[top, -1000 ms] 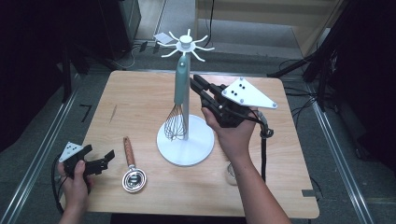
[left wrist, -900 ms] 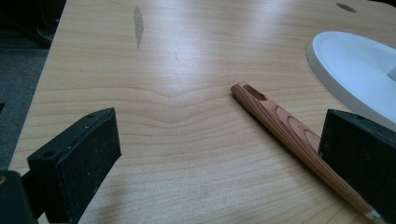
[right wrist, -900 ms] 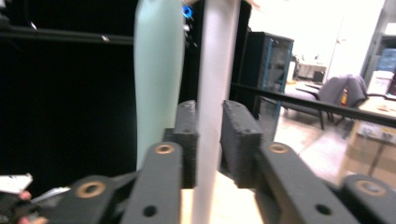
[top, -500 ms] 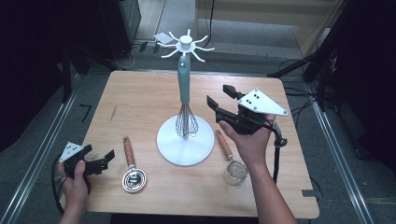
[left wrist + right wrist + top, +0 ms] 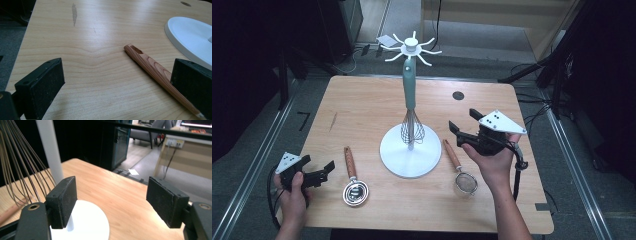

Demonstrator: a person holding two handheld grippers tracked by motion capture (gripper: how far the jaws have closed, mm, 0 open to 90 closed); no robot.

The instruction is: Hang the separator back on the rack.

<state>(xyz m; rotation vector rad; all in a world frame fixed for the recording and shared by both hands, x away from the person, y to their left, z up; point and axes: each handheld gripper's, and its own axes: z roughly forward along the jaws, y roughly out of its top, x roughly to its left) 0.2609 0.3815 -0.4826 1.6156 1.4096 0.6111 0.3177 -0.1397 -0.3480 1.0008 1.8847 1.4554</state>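
A white utensil stand (image 5: 410, 155) with a crown of hooks stands mid-table. A teal-handled whisk (image 5: 411, 90) hangs from it, its wires (image 5: 17, 170) beside the pole. Right of the base lies a small sieve (image 5: 466, 183) with a wooden handle. To the left lies a round metal utensil (image 5: 355, 193), and its wooden handle (image 5: 152, 66) runs past my left gripper's right jaw. My left gripper (image 5: 328, 170) (image 5: 117, 75) rests open at the front left corner. My right gripper (image 5: 463, 122) (image 5: 113, 197) hovers right of the stand; its jaws have just been opening and hold nothing.
A dark round hole (image 5: 458, 95) sits in the tabletop behind my right gripper. The wooden table (image 5: 362, 110) ends close to both hands at the front. Metal rails, cables and dark floor surround it.
My right gripper has come away from the whisk on the stand, moved right and down, and its jaws have spread. The whisk stays hanging. The left gripper has kept still.
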